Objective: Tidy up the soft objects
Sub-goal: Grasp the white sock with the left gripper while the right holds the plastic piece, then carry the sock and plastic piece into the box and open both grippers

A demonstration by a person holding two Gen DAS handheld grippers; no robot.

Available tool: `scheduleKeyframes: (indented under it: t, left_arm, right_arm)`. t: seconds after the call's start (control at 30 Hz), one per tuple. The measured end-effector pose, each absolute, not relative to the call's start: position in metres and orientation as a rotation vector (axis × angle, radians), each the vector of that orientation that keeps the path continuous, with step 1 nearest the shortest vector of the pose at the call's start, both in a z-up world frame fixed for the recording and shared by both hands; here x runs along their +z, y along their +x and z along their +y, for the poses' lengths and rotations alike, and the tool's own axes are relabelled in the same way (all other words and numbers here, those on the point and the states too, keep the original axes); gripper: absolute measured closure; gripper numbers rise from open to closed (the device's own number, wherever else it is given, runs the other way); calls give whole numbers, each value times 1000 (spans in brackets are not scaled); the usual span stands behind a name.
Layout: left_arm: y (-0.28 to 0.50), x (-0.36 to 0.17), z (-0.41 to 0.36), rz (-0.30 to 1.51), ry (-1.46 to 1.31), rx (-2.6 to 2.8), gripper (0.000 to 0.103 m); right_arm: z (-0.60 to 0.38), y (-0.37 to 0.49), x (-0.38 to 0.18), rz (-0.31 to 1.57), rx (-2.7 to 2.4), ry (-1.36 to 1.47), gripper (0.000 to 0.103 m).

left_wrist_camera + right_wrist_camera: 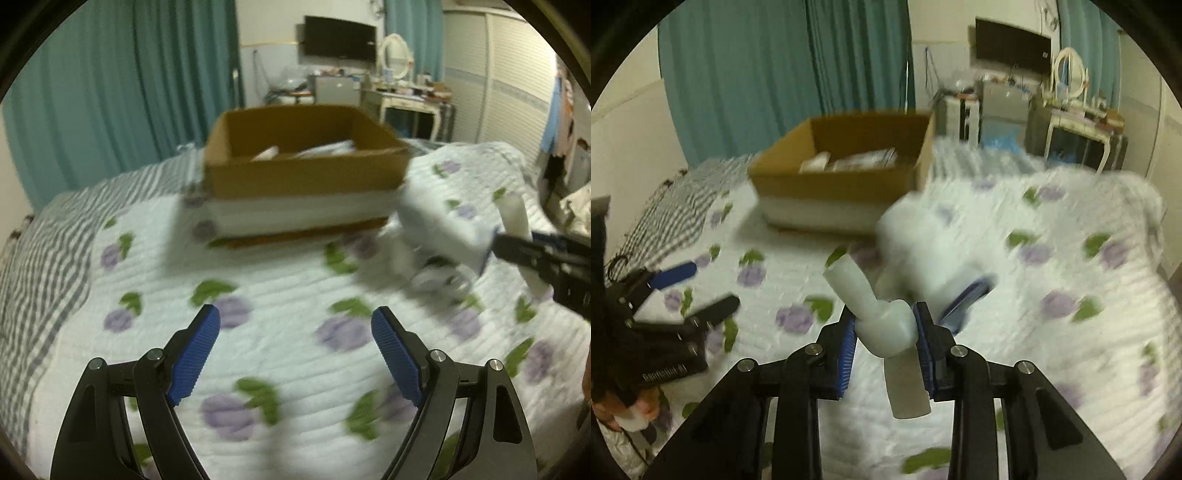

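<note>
Bed (295, 295) under a white quilt printed with purple flowers and green leaves fills both views; grey-striped cloth along its left edge.

Open brown cardboard box (303, 173) with a white band round its base sits at the far middle of the bed. Pale folded items already lie inside; blurred, so what they are cannot be told.

Soft white object with a knotted, tube-like end (886, 325), its bulk smeared by motion. The right gripper (886, 332) has its blue pads closed on the knot, holding the object above the quilt, near and right of the box.

Left gripper (295, 332): spread wide, holding nothing, low over the near quilt.

Step in hand, as I judge it: carrying the white object toward the box. Next move calls for travel far and left until past the box's near wall, then letting go above the interior.
</note>
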State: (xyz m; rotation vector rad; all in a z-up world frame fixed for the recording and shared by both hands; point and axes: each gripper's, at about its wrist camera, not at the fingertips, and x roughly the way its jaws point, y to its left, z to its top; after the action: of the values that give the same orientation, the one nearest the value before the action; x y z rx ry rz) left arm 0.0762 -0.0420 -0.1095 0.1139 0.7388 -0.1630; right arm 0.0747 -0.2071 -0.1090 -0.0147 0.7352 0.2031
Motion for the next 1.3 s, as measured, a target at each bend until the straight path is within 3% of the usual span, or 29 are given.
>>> scheduleKeyframes:
  t: [0.23, 0.8, 0.9, 0.93, 1.03, 1.3]
  left_arm:
    - [109, -90, -127, 724, 107, -236, 18]
    - [191, -150, -187, 872, 111, -181, 18]
    - [188, -150, -190, 894, 107, -247, 50]
    - [185, -147, -191, 884, 118, -242, 54]
    - [172, -134, -193, 842, 171, -263, 61]
    - [135, -59, -155, 740, 129, -312, 61]
  right_arm:
    - [-259, 110, -71, 674, 139, -129, 74]
    - [-324, 155, -105, 693, 141, -10, 72]
    - [-325, 153, -105, 696, 134, -12, 72]
    - [-325, 151, -105, 696, 128, -15, 72]
    - [-326, 147, -102, 702, 108, -21, 72]
    - [-320, 122, -66, 673, 108, -12, 72]
